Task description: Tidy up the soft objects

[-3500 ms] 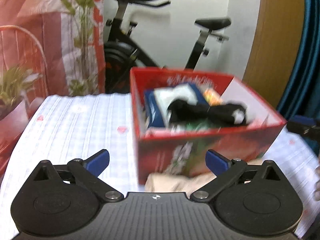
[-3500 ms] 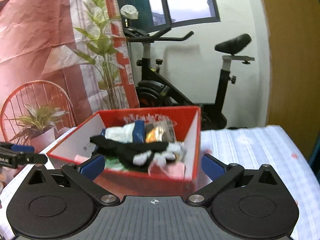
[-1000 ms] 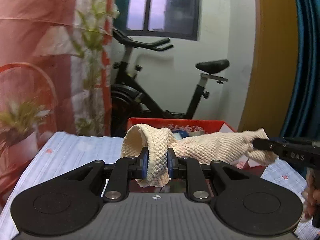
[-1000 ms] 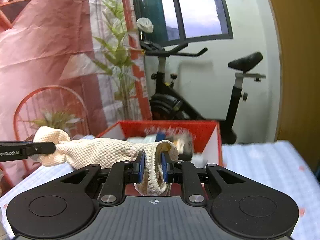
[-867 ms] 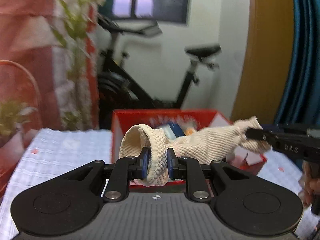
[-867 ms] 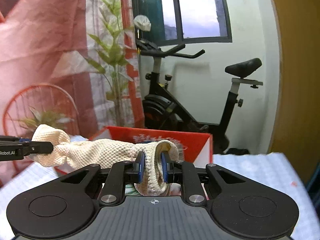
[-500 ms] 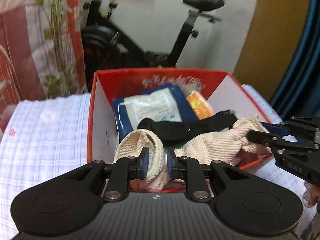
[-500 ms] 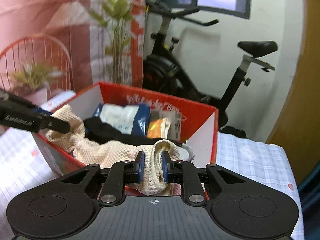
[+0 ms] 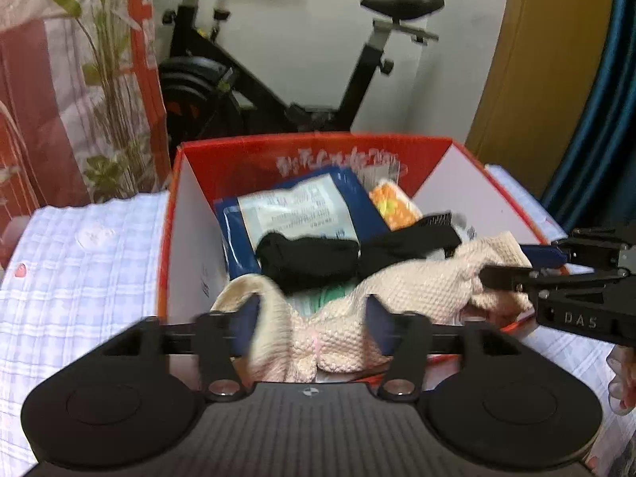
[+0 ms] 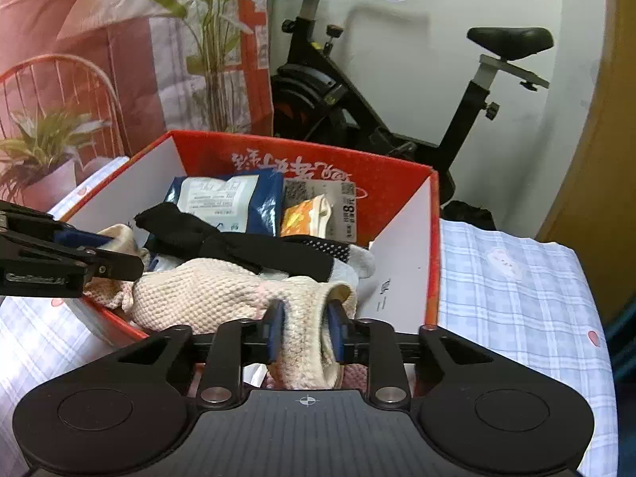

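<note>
A cream knitted cloth (image 9: 417, 282) lies across the near edge of the red box (image 9: 310, 151), over a black sock (image 9: 306, 254). My left gripper (image 9: 310, 318) has its jaws parted, with the cloth's left end loose between them. My right gripper (image 10: 304, 328) has its jaws a little apart, with the cloth's (image 10: 206, 294) right end still between them. The red box (image 10: 397, 175) also holds a blue packet (image 10: 222, 198) and an orange packet (image 10: 306, 214). Each gripper shows from the side in the other's view.
The box stands on a table with a blue checked cloth (image 9: 79, 262). An exercise bike (image 10: 357, 91) stands behind it by the wall. Potted plants (image 10: 39, 151) and a red wire chair are at the left. A blue curtain (image 9: 596, 119) hangs at the right.
Both grippers lowered the stretched cloth onto the box. The left jaws have opened wide and the right jaws have widened. The cloth now sags onto the box's contents.
</note>
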Motion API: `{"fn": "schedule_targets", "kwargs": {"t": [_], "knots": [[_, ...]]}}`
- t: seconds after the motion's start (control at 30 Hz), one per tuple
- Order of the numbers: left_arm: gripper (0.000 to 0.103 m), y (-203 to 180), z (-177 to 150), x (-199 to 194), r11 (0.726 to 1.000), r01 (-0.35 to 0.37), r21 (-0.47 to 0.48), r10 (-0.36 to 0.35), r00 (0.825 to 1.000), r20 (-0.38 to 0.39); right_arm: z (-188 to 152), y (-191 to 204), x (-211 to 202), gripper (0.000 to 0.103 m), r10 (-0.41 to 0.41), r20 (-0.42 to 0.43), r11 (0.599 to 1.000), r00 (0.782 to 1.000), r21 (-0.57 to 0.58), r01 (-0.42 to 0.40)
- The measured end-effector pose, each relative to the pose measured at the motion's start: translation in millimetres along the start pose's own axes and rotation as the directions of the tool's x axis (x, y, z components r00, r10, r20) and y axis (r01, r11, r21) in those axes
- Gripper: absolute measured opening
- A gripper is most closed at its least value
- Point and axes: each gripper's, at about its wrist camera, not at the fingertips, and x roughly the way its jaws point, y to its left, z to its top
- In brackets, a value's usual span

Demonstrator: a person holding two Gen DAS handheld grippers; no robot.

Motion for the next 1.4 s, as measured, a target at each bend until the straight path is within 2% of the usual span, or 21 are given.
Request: {"fn": "schedule_targets", "kwargs": {"t": [0.1, 0.17, 0.2, 0.27, 0.3, 0.37, 0.47, 0.57, 0.73, 0.8, 0.93, 1.07, 1.13, 1.2, 1.3, 1.4], "knots": [[0.084, -2.1, 0.6, -14.1, 1.000, -0.014, -0.002, 0.014, 0.999, 0.035, -1.7, -1.8, -9.3, 0.032, -0.010, 0.021, 1.000, 1.000, 0.011, 0.009], [0.100, -4.9, -0.3, -26.3, 0.999, -0.038, 0.000, 0.038, 0.997, 0.073, -1.5, -3.5, -16.2, 0.039, -0.013, 0.032, 1.000, 0.999, 0.027, 0.012], [0.100, -6.3, -0.8, -33.0, 0.999, -0.038, 0.005, 0.037, 0.995, 0.094, -2.1, -3.9, -21.2, 0.042, -0.014, 0.041, 0.999, 0.999, 0.035, 0.013], [0.102, -9.2, -0.4, -45.1, 0.999, -0.030, 0.021, 0.027, 0.992, 0.124, -2.4, -3.3, -31.6, 0.059, -0.020, 0.066, 0.999, 0.998, 0.036, 0.018], [0.103, -10.6, 0.0, -50.6, 0.999, -0.035, 0.025, 0.032, 0.991, 0.134, -2.3, -3.2, -36.8, 0.064, -0.026, 0.079, 0.999, 0.997, 0.035, 0.023], [0.103, -13.8, 0.1, -61.8, 0.998, -0.064, 0.021, 0.060, 0.985, 0.160, -2.3, -3.7, -49.8, 0.079, -0.035, 0.110, 0.999, 0.993, 0.038, 0.031], [0.103, -17.4, 0.1, -78.3, 0.996, -0.092, 0.013, 0.087, 0.976, 0.198, -1.2, -5.6, -66.0, 0.093, -0.035, 0.146, 0.998, 0.989, 0.057, 0.027], [0.103, -20.2, 0.0, -90.9, 0.995, -0.103, 0.001, 0.100, 0.969, 0.225, -1.7, -6.3, -82.2, 0.102, -0.044, 0.180, 0.997, 0.983, 0.069, 0.032], [0.103, -22.9, -2.8, -111.5, 0.993, -0.110, -0.037, 0.116, 0.968, 0.225, -2.7, -5.8, -101.8, 0.103, -0.067, 0.192, 0.995, 0.979, 0.091, 0.050], [0.103, -25.7, -2.8, -120.9, 0.990, -0.138, -0.042, 0.143, 0.964, 0.225, -2.2, -6.3, -111.6, 0.103, -0.077, 0.197, 0.992, 0.977, 0.115, 0.055], [0.103, -33.7, 1.1, -151.5, 0.969, -0.247, -0.028, 0.245, 0.935, 0.258, 0.1, -4.2, -138.3, 0.103, -0.087, 0.236, 0.990, 0.968, 0.128, 0.057], [0.103, -30.2, 5.0, -194.9, 0.980, -0.184, -0.075, 0.198, 0.929, 0.313, 7.1, 1.1, -174.6, 0.103, -0.092, 0.281, 0.990, 0.955, 0.127, 0.058], [0.103, -29.7, 7.1, -214.0, 0.978, -0.179, -0.107, 0.204, 0.925, 0.320, 11.8, 5.4, -195.2, 0.103, -0.096, 0.298, 0.990, 0.950, 0.123, 0.062], [0.103, -32.3, 7.2, -233.6, 0.973, -0.198, -0.114, 0.226, 0.915, 0.335, 15.5, 12.4, -216.5, 0.103, -0.106, 0.323, 0.991, 0.940, 0.116, 0.072], [0.103, -41.7, 4.3, -264.3, 0.963, -0.255, -0.092, 0.271, 0.885, 0.379, 17.6, 23.5, -250.8, 0.103, -0.104, 0.372, 0.993, 0.923, 0.095, 0.074], [0.103, -49.6, 0.1, -291.5, 0.957, -0.275, -0.088, 0.287, 0.867, 0.408, 19.2, 32.3, -284.2, 0.103, -0.099, 0.412, 0.994, 0.906, 0.089, 0.067]]}}
